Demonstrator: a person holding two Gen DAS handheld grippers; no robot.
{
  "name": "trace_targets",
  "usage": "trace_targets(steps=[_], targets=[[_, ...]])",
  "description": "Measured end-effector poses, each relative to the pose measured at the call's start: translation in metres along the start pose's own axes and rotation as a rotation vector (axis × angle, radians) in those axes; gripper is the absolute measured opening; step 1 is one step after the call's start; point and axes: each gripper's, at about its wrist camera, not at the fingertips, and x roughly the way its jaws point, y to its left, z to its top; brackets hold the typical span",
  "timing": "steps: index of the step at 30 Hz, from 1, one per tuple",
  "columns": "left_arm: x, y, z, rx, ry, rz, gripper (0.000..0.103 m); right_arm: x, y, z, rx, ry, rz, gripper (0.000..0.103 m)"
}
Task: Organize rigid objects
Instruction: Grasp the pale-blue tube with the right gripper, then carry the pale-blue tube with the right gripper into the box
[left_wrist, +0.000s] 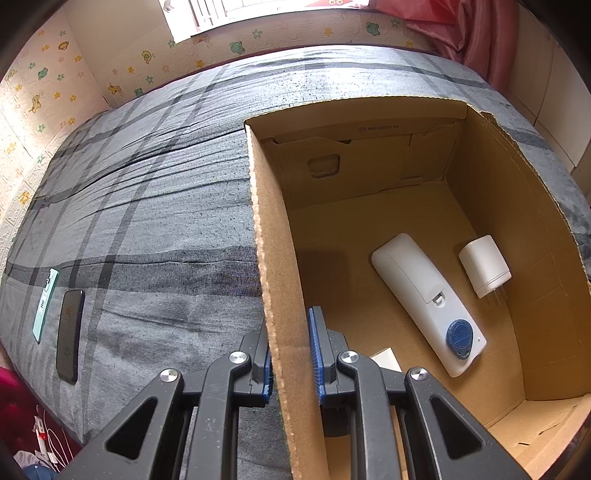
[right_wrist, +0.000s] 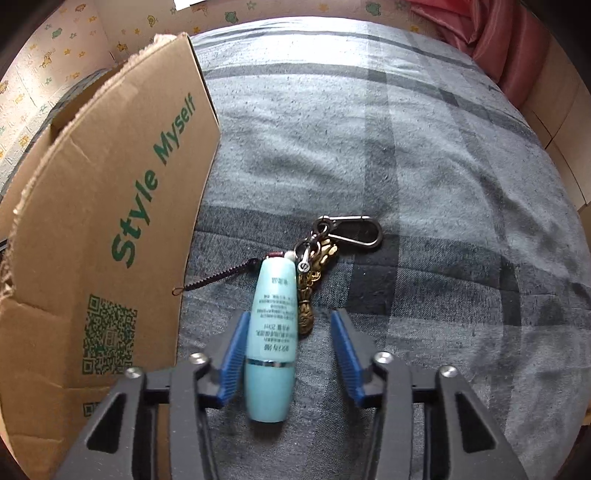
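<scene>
- Left gripper: black arms nearest the lens, blue pads clamped on the near-left wall of the cardboard box, one finger outside and one inside.
- Box interior: a white remote-like device with a round blue sticker lies diagonally on the floor; a white plug adapter lies just beside it, close to the right wall. A pale card corner shows near the inner finger.
- Bed cover, grey plaid: carries the box; two phones, one mint-backed and one black, lie side by side near its left edge.
- Right gripper: jaws apart, with a light-blue tube lying on the cover between them; the left pad sits at the tube's side, the right pad is clear of it.
- Keychain: brass charm and carabiner, touching the tube's far end, just right of the box's printed outer wall.
</scene>
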Motion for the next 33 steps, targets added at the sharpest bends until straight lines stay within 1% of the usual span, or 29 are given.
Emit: trace_targets(steps=[3, 9, 13, 21, 28, 33], targets=[[0.000, 0.000, -0.001, 0.000, -0.001, 0.001, 0.018, 0.001, 0.004, 0.000, -0.013, 0.003, -0.013, 0.028], [0.001, 0.000, -0.001, 0.002, -0.002, 0.003, 0.018, -0.005, 0.005, -0.002, -0.008, -0.009, -0.031, 0.027], [0.000, 0.000, -0.001, 0.002, -0.001, 0.003, 0.018, -0.013, 0.004, -0.003, 0.008, -0.012, -0.017, 0.027], [0.001, 0.000, -0.001, 0.001, -0.002, 0.002, 0.018, -0.046, 0.008, -0.006, 0.008, -0.051, -0.021, 0.027], [0.001, 0.000, -0.001, 0.001, -0.001, 0.002, 0.018, -0.076, 0.014, -0.002, 0.008, -0.089, -0.024, 0.027], [0.002, 0.001, -0.001, -0.005, -0.003, -0.004, 0.018, -0.092, 0.017, 0.010, -0.001, -0.107, -0.028, 0.027]])
